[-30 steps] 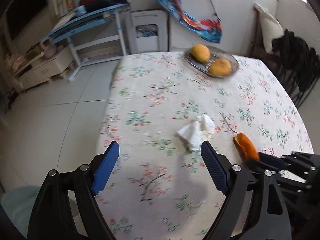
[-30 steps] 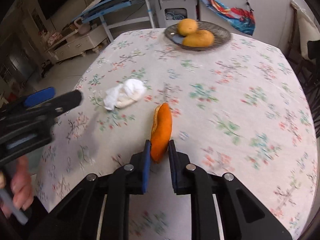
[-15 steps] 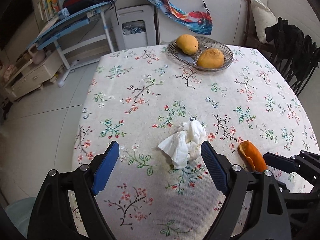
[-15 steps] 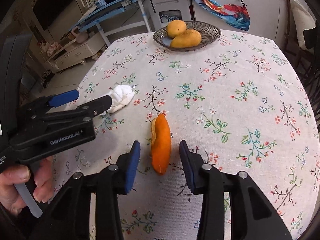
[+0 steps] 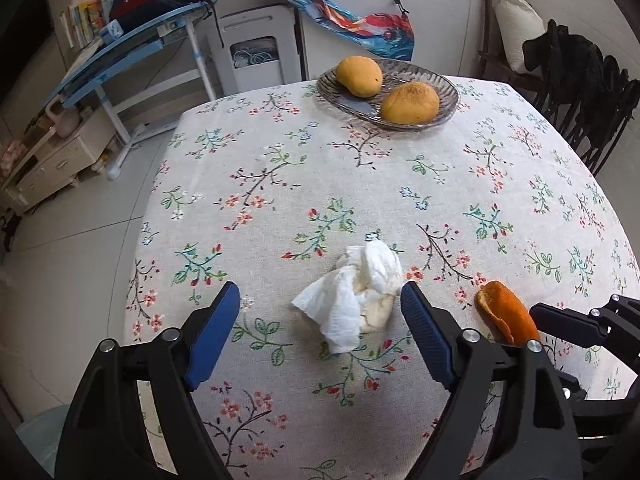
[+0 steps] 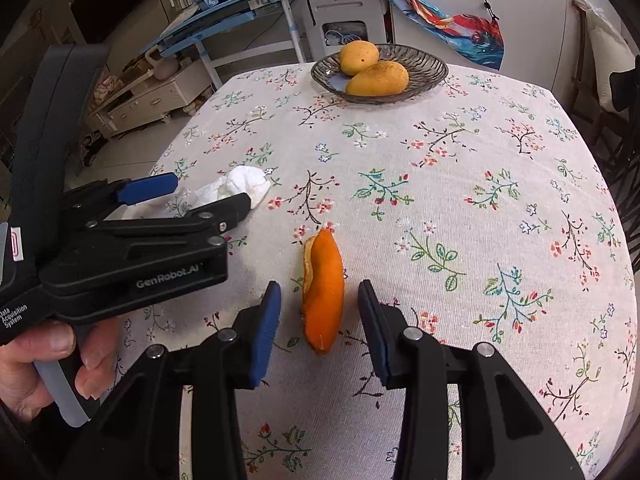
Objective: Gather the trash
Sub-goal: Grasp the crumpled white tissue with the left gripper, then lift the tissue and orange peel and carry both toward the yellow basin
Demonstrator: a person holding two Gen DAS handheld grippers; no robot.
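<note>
A crumpled white tissue (image 5: 356,292) lies on the floral tablecloth, between and just ahead of the open fingers of my left gripper (image 5: 320,320). It also shows in the right wrist view (image 6: 240,188), partly behind the left gripper (image 6: 176,196). An orange peel (image 6: 323,292) lies on the cloth between the open fingers of my right gripper (image 6: 318,328), touching neither pad. The peel (image 5: 506,314) also shows at the right of the left wrist view, beside the right gripper's fingertips (image 5: 560,320).
A glass dish (image 5: 448,96) with two mangoes (image 5: 408,102) stands at the table's far side. A dark chair (image 5: 580,80) draped with black clothes stands at the right. A blue desk (image 5: 132,64) and a white unit stand beyond the table's left edge (image 5: 140,240).
My right gripper has opened and released the orange peel, which now lies on the cloth. My left gripper has moved closer to the tissue, which now sits between its fingers.
</note>
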